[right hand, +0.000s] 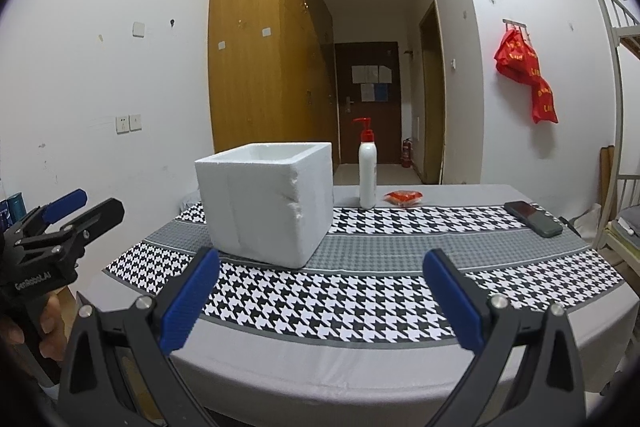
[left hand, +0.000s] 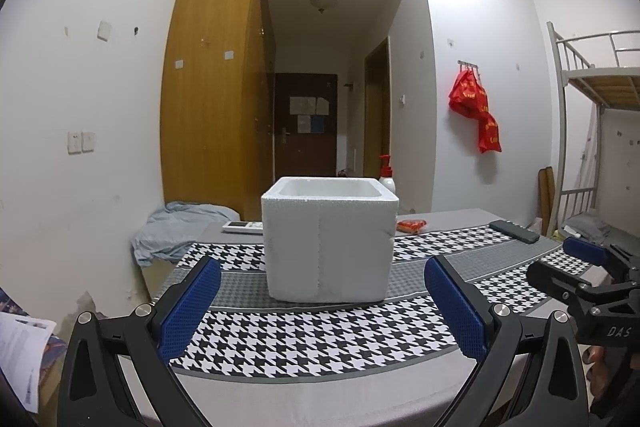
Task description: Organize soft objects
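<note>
Ahead, foam box point(left hand: 330, 241) beyond fingers point(left hand: 200, 303).

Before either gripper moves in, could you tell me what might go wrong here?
1. The foam box looks light, and its corner is already chipped; a bump or hard squeeze may shove it or crumble more foam.
2. The pump bottle stands tall and narrow just behind the box, so a reach toward the red packet might topple it.
3. The phone lies near the table's right edge and could be swept off.
</note>
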Action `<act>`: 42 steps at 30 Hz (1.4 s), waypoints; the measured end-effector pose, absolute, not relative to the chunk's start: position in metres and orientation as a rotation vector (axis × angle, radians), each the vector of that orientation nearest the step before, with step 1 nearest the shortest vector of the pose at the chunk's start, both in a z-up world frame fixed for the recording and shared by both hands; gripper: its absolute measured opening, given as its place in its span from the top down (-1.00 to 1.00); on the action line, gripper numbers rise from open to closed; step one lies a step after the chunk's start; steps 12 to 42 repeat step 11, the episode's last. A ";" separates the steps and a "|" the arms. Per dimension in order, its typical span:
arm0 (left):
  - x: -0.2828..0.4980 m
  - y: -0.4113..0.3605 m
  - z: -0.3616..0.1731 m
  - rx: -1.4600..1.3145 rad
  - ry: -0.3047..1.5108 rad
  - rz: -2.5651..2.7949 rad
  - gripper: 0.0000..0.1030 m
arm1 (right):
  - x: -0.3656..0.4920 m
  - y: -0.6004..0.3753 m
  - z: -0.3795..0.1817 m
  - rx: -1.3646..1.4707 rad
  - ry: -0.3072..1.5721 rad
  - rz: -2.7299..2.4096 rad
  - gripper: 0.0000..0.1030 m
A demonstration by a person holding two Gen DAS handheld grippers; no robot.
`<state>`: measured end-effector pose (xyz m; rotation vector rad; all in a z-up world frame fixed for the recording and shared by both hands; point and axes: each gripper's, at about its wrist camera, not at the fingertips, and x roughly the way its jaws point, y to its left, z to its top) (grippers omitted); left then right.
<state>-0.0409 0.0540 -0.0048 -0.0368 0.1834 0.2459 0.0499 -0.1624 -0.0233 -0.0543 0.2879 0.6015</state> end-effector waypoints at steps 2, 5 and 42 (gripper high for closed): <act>-0.042 0.054 -0.004 -0.030 0.180 0.256 -0.98 | 0.049 -0.162 -0.023 -0.054 0.283 0.607 -0.99; -0.040 0.053 -0.004 -0.029 0.181 0.258 -0.98 | 0.049 -0.162 -0.022 -0.056 0.281 0.606 -0.99; -0.039 0.052 -0.005 -0.022 0.186 0.254 -0.98 | 0.051 -0.161 -0.025 -0.057 0.294 0.602 -0.99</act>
